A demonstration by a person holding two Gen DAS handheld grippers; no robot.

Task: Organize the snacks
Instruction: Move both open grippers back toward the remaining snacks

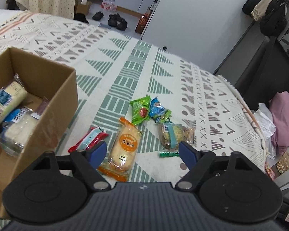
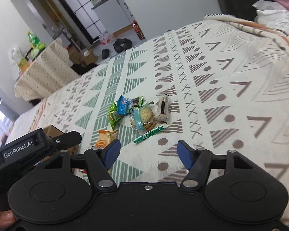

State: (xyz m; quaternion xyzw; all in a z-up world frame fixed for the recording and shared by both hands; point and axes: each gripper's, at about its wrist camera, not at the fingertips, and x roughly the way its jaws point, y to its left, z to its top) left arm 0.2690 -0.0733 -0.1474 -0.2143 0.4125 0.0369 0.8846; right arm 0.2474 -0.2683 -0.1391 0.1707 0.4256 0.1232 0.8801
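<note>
the left hand-held gripper [image 1: 142, 151] hangs over the bed with its blue fingers [image 1: 186, 154] spread wide and nothing between them. the orange rice cracker packet [image 1: 123, 148] lies flat under the gap, close to the left-side finger but not pinched. taking that packet as the landmark: a red and blue wrapper [image 1: 89, 140] lies just beside it on the left, and past that stands the cardboard box [image 1: 54, 113], its near wall close to the wrapper, with several packets already inside. to the packet's right lie a thin green stick [image 1: 168, 154] and a clear biscuit pack [image 1: 172, 134]. beyond it, a green pouch [image 1: 140, 110] and a blue pouch [image 1: 157, 109] touch each other.

the right hand-held gripper [image 2: 148, 152] also stands wide apart and holds nothing, over bare bedspread [image 2: 231, 73]. from here the packet [image 2: 104, 139] sits just left of its left finger. the patterned bedspread runs open well beyond and to the right of the snack cluster, up to the far bed edge.
</note>
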